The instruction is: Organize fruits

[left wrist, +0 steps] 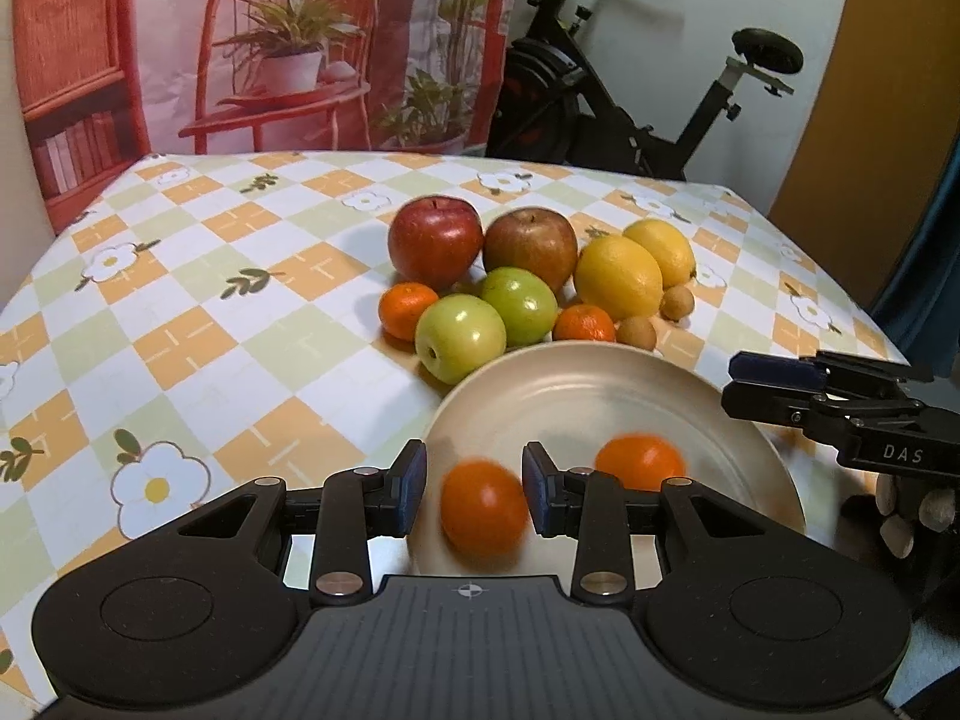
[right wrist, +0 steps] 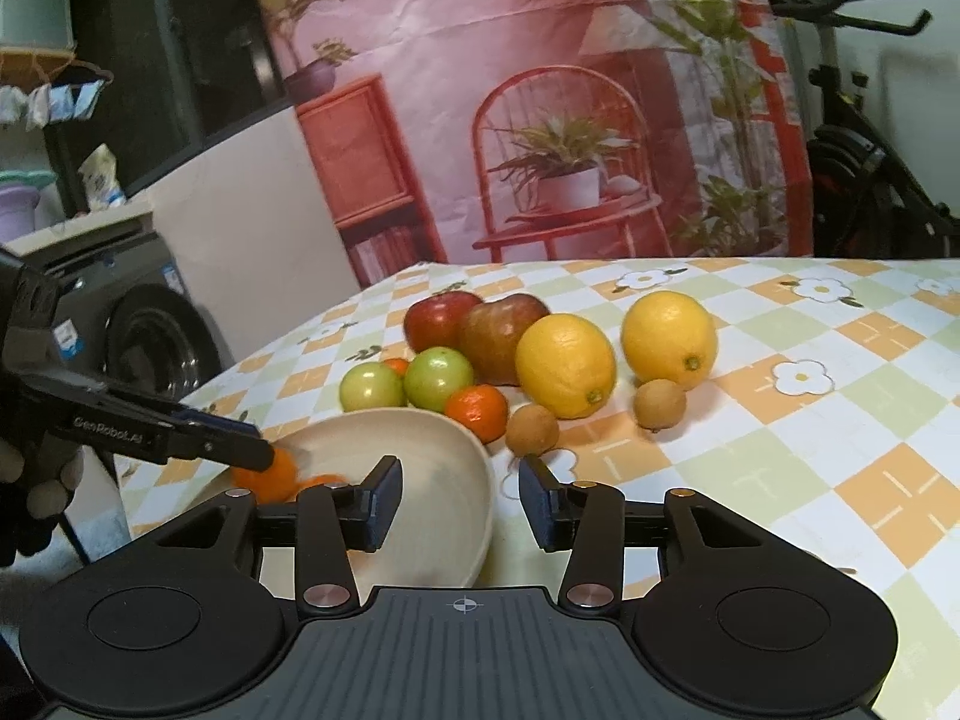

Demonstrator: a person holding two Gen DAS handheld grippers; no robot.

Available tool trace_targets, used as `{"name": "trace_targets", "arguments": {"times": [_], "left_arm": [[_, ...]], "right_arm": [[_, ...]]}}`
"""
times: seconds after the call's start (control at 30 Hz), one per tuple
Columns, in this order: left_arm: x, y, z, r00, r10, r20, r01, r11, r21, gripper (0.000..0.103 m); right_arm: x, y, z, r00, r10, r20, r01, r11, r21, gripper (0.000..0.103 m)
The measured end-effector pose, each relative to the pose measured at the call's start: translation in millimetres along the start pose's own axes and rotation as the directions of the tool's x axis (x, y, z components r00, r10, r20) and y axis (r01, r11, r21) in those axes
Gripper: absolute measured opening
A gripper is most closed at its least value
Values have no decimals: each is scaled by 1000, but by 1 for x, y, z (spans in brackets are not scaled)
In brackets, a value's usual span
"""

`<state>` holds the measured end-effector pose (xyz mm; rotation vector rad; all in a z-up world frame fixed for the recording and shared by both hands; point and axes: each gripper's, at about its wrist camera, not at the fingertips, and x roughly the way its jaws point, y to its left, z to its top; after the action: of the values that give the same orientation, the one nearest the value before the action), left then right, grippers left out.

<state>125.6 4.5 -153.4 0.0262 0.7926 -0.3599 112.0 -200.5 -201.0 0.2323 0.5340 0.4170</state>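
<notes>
A cream plate (left wrist: 576, 378) sits at the table's near edge and holds two blurred tangerines (left wrist: 639, 461). My left gripper (left wrist: 474, 492) is open, with one tangerine (left wrist: 483, 507) lying loose between its fingers over the plate. Behind the plate lie two red apples (left wrist: 435, 240), two green apples (left wrist: 459, 336), two lemons (left wrist: 618, 276), two more tangerines (left wrist: 408, 309) and two small brown fruits (left wrist: 636, 331). My right gripper (right wrist: 459, 501) is open and empty over the plate's right rim (right wrist: 480, 480). It also shows in the left wrist view (left wrist: 774, 387).
The table wears a checked flower cloth (left wrist: 210, 330). An exercise bike (left wrist: 600, 108) stands behind the table at the right. A printed backdrop (left wrist: 270, 60) hangs behind. A washing machine (right wrist: 144, 324) stands left of the table.
</notes>
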Motion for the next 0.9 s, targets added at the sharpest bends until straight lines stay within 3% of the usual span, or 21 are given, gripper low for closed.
{"name": "trace_targets", "arguments": {"times": [0.33, 0.9], "left_arm": [[-4, 6, 0, 999, 23, 42, -21, 999, -46, 37], [-7, 15, 1, 996, 59, 71, -54, 995, -83, 37]], "right_arm": [[-8, -32, 0, 996, -68, 55, 57, 982, 178, 46], [0, -25, 2, 995, -97, 11, 95, 984, 148, 46]]}}
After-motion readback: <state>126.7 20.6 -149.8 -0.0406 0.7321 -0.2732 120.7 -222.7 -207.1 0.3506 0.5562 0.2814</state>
